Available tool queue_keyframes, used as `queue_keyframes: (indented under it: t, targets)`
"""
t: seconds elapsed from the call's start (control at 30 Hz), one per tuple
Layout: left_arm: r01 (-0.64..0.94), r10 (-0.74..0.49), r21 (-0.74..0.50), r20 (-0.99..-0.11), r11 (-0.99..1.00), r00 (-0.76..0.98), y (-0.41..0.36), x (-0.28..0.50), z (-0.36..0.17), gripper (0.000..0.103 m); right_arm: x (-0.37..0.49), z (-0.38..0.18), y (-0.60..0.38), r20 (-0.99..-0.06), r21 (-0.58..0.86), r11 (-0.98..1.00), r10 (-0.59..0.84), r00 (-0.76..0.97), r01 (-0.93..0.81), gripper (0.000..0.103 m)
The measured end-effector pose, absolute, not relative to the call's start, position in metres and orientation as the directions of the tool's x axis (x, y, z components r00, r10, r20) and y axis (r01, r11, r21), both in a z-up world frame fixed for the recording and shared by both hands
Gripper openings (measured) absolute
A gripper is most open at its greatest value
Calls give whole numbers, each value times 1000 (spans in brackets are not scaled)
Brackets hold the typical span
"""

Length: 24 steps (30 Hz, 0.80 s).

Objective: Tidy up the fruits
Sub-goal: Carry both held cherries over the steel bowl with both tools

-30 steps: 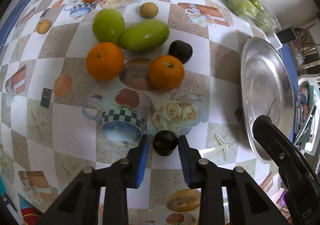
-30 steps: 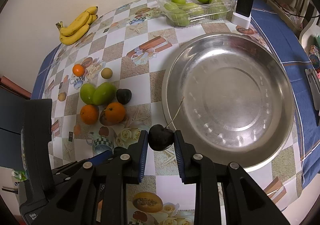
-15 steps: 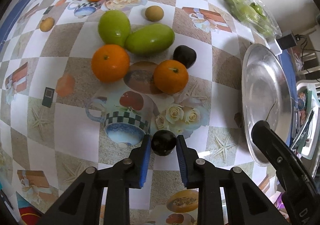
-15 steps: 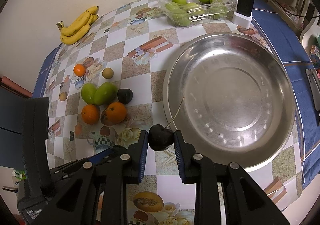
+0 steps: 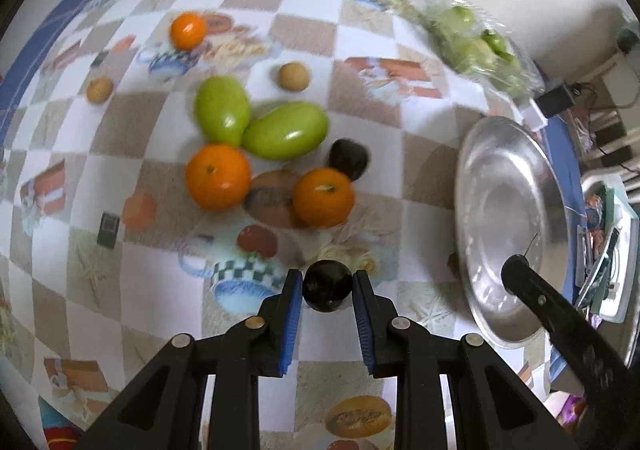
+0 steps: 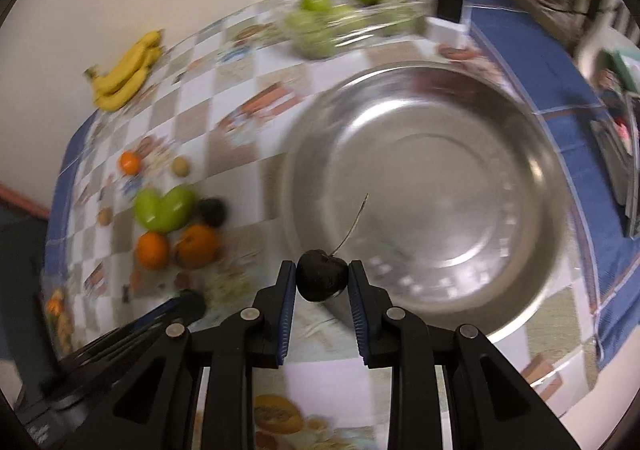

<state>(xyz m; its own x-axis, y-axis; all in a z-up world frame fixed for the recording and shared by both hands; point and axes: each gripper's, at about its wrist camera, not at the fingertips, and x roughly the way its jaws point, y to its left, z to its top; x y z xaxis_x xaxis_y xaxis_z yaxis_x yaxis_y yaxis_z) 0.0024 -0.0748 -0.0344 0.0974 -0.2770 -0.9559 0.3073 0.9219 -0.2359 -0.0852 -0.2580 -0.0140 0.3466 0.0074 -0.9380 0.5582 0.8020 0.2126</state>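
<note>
My left gripper point(image 5: 326, 290) is shut on a dark cherry point(image 5: 326, 285), held above the patterned tablecloth. My right gripper point(image 6: 322, 280) is shut on a second dark cherry point(image 6: 320, 279) with a long stem, over the near-left rim of the steel bowl point(image 6: 480, 154). On the cloth lie two green mangoes point(image 5: 256, 124), two large oranges point(image 5: 218, 176), a third dark fruit point(image 5: 347, 157), a small orange point(image 5: 187, 30) and two small brown fruits point(image 5: 294, 76). The right gripper's finger shows at the bowl point(image 5: 500, 178) in the left wrist view.
A bunch of bananas point(image 6: 124, 76) lies at the far left by the wall. A clear plastic box of green fruit point(image 6: 344, 18) stands behind the bowl, with a black-and-white charger point(image 6: 450, 16) beside it. Clutter sits off the table's right edge.
The left gripper closed fully on its cherry and lifted it off the cloth. The right gripper shifted with its cherry toward the bowl and rolled slightly.
</note>
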Motion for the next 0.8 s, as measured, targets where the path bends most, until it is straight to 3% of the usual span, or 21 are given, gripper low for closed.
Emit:
queue_keyframes:
  t: [0.3, 0.8]
  targets:
    - [499, -372, -249, -914, 830, 163, -133, -4, -13, 27, -93, -21, -305, -948, 165, 714, -76, 309, 680, 28]
    - [655, -364, -172, -916, 736, 168, -212, -1, -21, 28, -94, -33, -358, -945, 169, 618, -119, 303, 768, 28]
